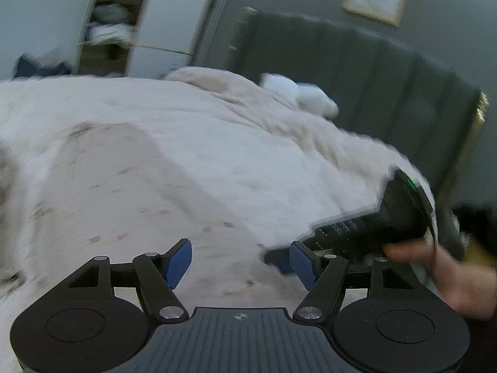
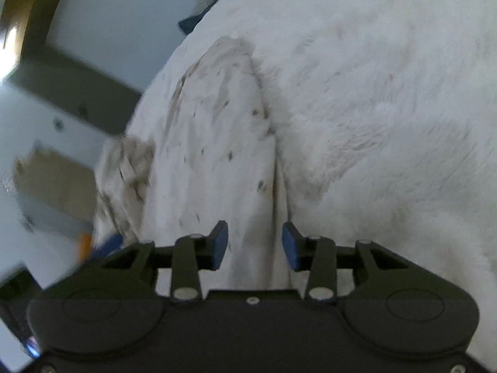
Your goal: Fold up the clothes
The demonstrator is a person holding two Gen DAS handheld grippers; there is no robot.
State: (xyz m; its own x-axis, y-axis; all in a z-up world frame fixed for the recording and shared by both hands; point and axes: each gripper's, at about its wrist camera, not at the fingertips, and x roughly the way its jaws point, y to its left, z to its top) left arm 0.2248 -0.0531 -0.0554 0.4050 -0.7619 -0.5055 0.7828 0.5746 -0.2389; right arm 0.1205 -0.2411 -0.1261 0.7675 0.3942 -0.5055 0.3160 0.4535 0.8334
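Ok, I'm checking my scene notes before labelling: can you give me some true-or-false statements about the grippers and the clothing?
The left gripper stands open, nothing between its pads. True.
The garment lies on a wooden table. False: it lies on a fluffy white blanket.
The garment is plain black. False: it is white with small dark marks.
A dark headboard stands beyond the blanket. True.

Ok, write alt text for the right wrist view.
The right gripper hangs with its blue pads apart over a gathered fold of a pale speckled garment, which runs between the jaws and lies on a fluffy white blanket. The picture is blurred.
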